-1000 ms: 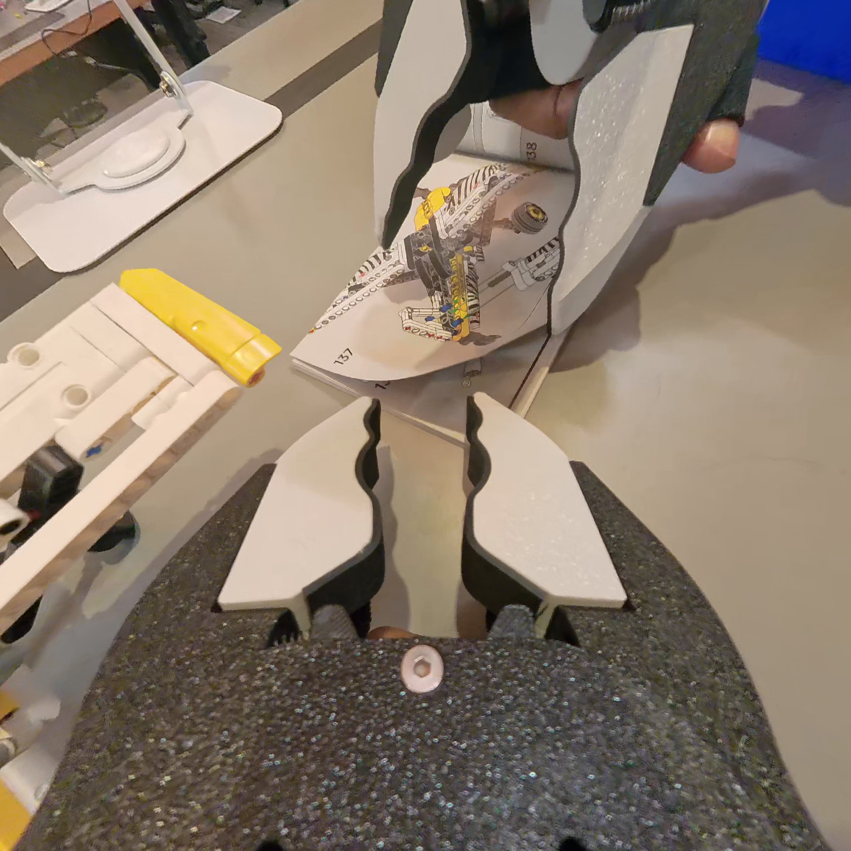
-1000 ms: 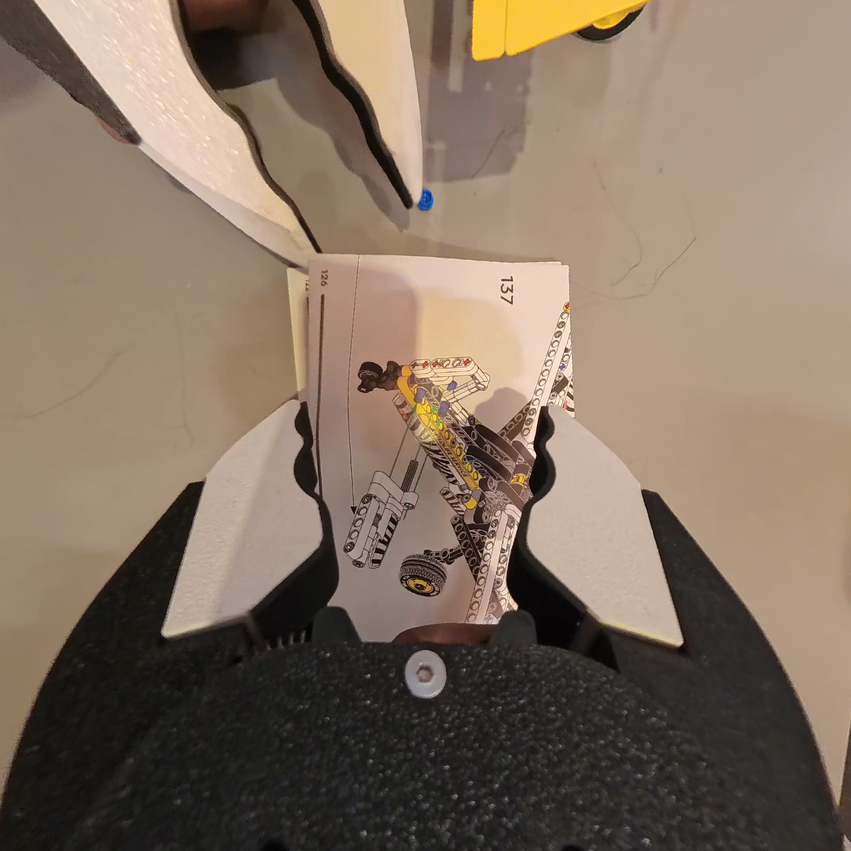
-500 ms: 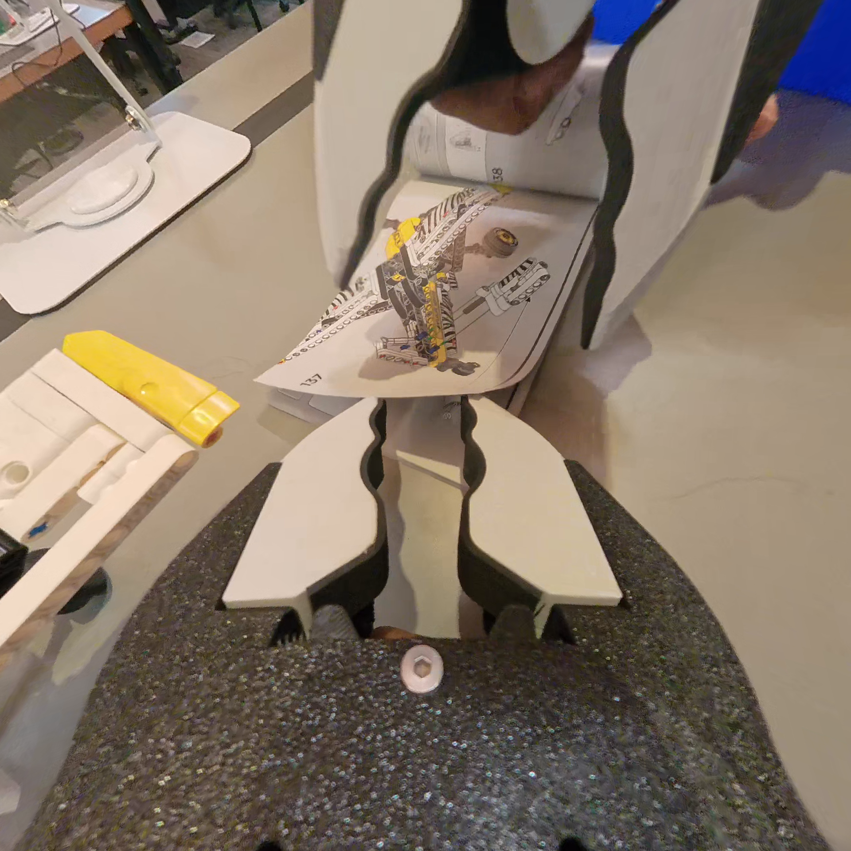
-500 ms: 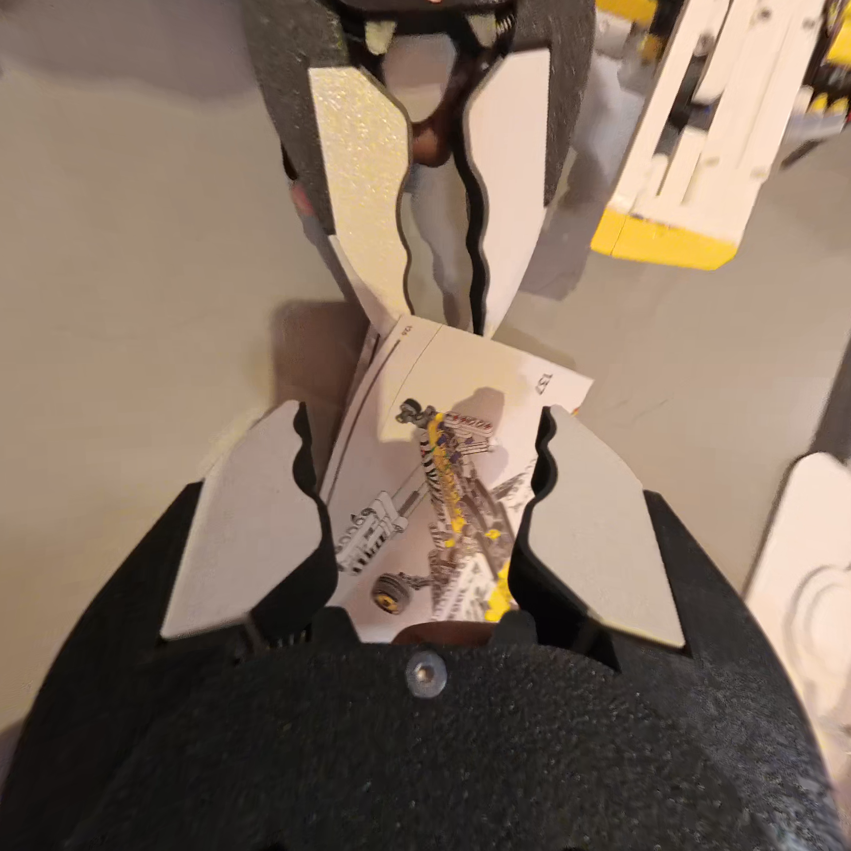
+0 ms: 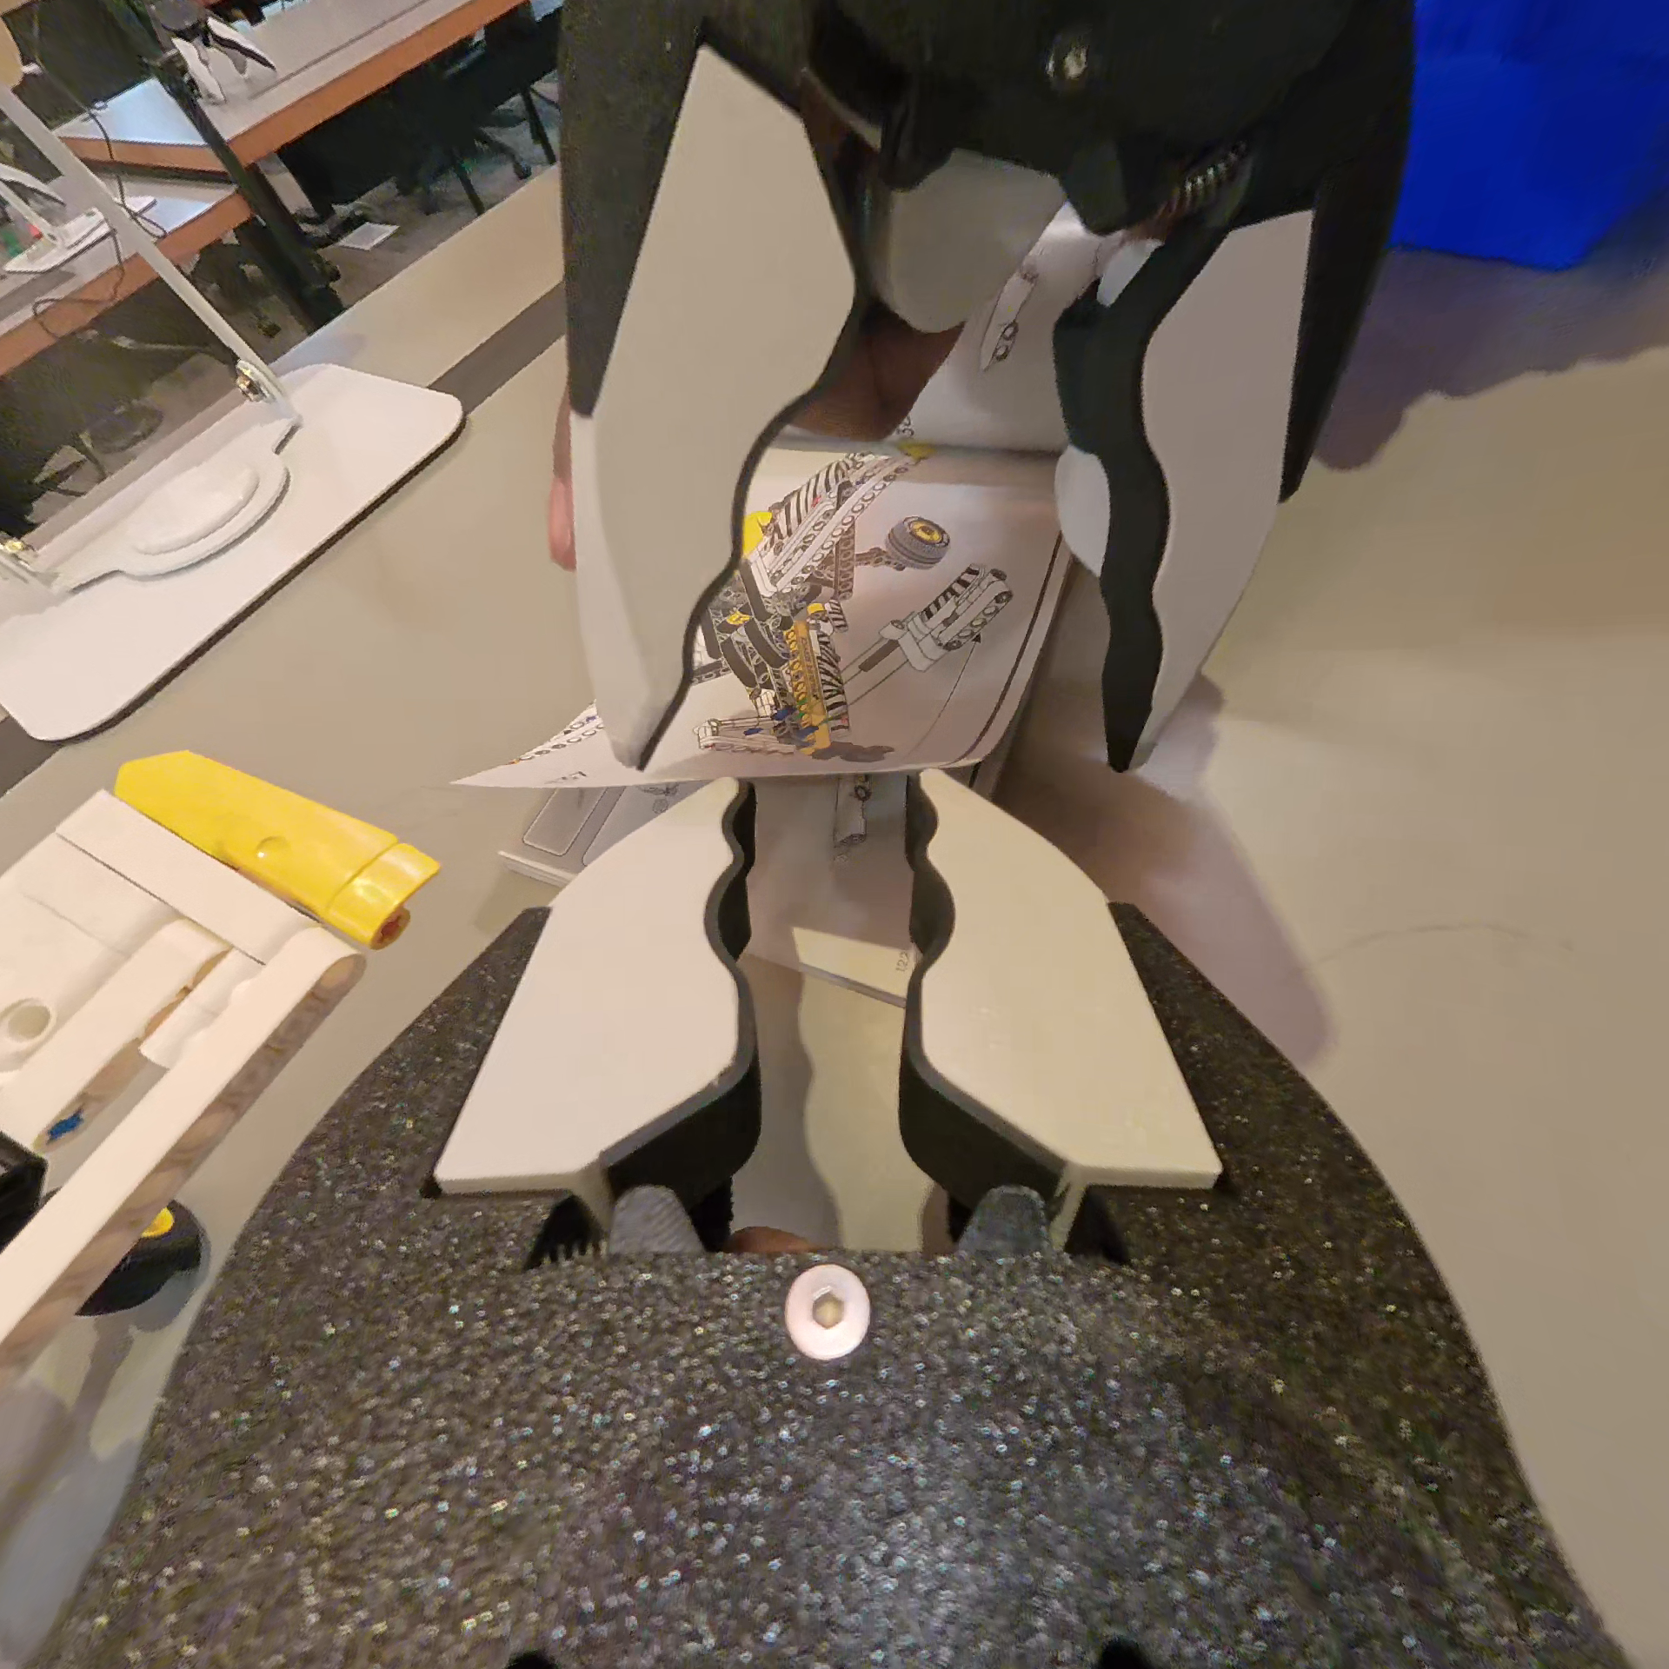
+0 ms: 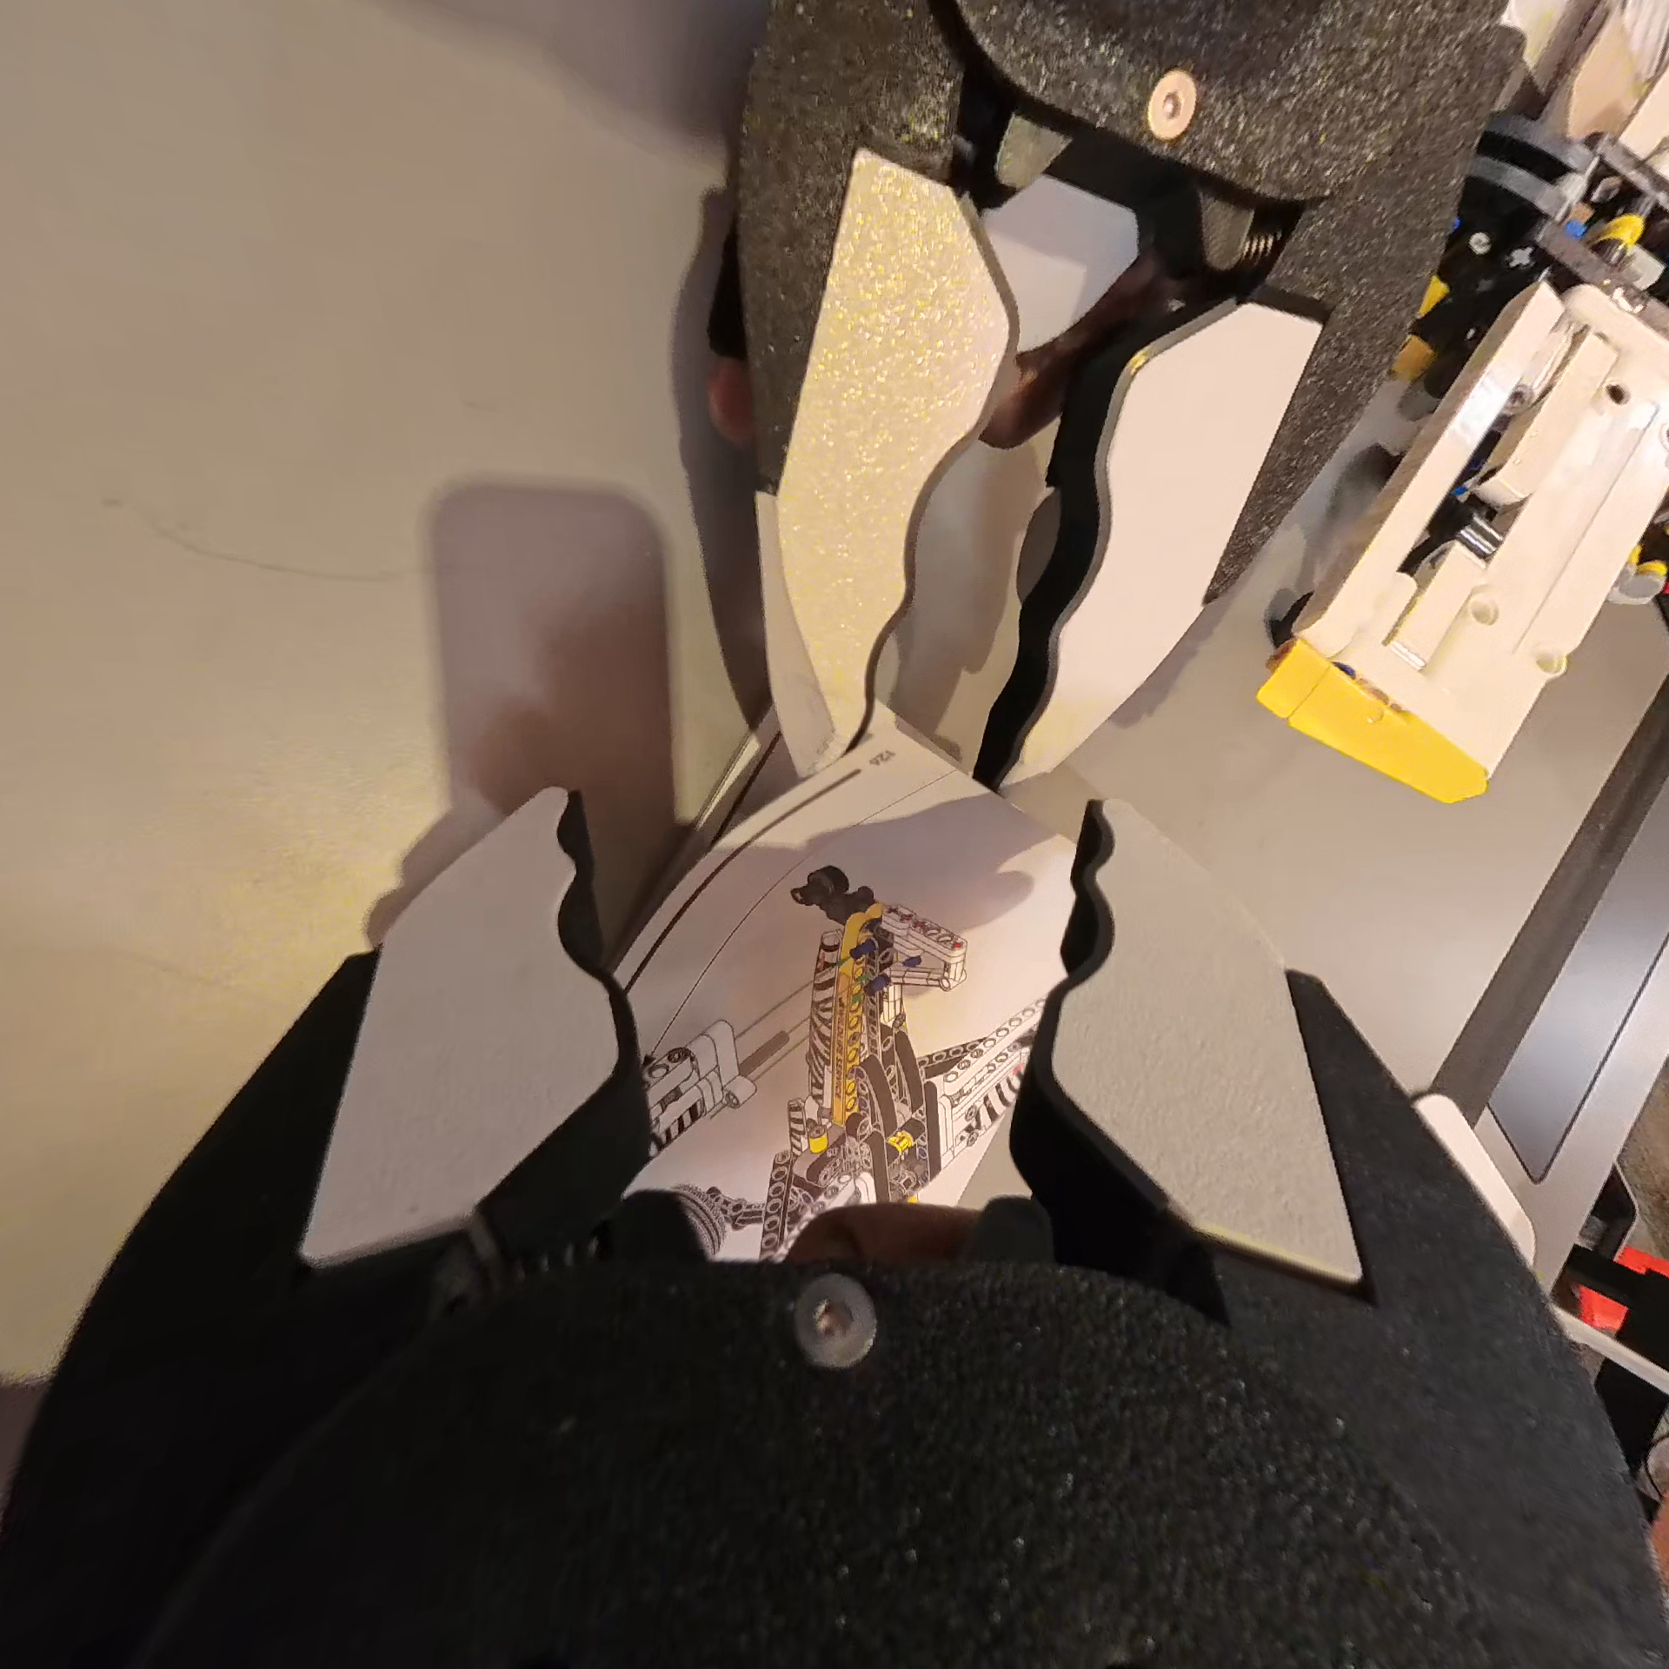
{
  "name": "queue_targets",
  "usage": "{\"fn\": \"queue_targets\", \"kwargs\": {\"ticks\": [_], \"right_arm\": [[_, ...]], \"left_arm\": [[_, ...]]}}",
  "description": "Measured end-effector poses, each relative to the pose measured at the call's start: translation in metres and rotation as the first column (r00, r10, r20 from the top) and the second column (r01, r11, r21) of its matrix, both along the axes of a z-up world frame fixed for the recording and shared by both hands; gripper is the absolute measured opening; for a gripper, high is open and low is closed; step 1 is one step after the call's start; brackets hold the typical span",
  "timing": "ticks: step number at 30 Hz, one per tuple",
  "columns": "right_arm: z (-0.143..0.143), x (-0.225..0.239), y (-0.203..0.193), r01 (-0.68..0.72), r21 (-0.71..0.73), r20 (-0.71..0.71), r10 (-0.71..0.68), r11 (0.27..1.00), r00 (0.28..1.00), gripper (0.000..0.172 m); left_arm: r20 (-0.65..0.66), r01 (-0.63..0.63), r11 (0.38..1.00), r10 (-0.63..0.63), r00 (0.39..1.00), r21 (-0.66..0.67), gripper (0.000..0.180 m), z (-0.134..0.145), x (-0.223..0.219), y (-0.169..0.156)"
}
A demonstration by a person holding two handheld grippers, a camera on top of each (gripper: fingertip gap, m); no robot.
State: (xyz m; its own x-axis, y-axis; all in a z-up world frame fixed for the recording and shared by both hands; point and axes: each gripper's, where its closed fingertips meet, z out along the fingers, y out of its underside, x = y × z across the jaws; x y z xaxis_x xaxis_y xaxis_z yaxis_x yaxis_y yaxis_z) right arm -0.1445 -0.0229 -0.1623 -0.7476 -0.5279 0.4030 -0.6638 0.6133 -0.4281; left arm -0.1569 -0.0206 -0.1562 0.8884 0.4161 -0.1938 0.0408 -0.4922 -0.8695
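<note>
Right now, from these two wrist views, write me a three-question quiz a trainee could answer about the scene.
1. True or false: the right gripper has its fingers spread wide over the booklet.
2. Which colour is the tip of the white brick-built model beside the left gripper? A) red B) yellow C) green
3. Fill in: the lifted page curves up above the tips of the ____ gripper.

Key: 1 true, the page shows in the broad gap between both fingers. 2 B, a yellow wedge ends the model. 3 left; its fingers stand apart, with nothing pinched between them.
</note>
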Motion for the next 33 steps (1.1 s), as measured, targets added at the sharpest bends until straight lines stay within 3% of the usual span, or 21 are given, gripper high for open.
{"fn": "queue_targets", "kwargs": {"ticks": [22, 33], "right_arm": [[-0.013, -0.003, 0.011, 0.033, 0.044, 0.004, -0.034, 0.998, 0.999, 0.095], [-0.012, -0.004, 0.000, 0.002, 0.023, -0.018, -0.001, 1.000, 1.000, 0.101]], "left_arm": [[-0.015, 0.003, 1.000, -0.004, 1.000, -0.016, 0.033, -0.001, 0.001, 0.001], [-0.014, 0.010, 1.000, -0.010, 1.000, -0.012, 0.032, 0.000, 0.001, 0.002]]}}
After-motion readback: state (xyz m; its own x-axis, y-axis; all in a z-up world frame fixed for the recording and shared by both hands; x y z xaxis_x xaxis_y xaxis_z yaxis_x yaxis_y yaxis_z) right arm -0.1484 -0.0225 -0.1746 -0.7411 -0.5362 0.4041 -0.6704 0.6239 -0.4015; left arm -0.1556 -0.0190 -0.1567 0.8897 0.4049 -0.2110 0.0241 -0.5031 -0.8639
